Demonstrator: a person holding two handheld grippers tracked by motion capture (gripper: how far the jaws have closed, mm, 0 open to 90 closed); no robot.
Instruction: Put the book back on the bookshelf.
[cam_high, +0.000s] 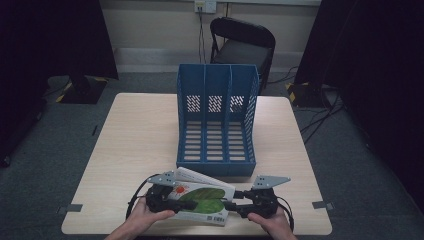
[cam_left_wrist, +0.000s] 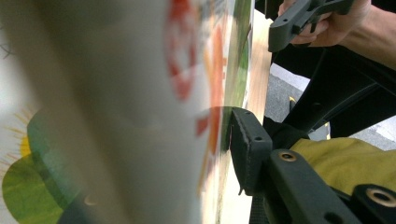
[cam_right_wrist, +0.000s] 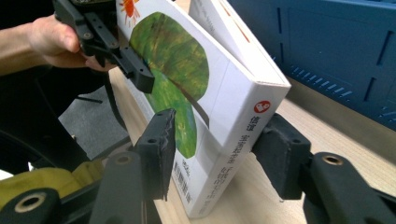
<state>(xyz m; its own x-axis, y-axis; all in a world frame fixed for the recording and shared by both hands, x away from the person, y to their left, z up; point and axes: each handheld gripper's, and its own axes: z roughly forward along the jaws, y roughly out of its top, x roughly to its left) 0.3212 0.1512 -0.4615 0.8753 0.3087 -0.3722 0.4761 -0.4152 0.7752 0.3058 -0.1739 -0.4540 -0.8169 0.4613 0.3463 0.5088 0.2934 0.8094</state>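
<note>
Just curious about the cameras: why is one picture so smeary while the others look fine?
Left gripper view: the book sits right against the lens, so its cover blurs. Right gripper view: the book's spine is sharp. High view: dim room, with the table evenly lit.

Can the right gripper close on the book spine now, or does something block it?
Probably yes. The right gripper has a jaw on each side of the book at its spine, and nothing lies between. The left gripper holds the far end.

We see a black chair (cam_high: 243, 44) at twelve o'clock beyond the table (cam_high: 135, 145), a wall socket (cam_high: 205, 5) above it, and grey carpet (cam_high: 45, 170) all around.
</note>
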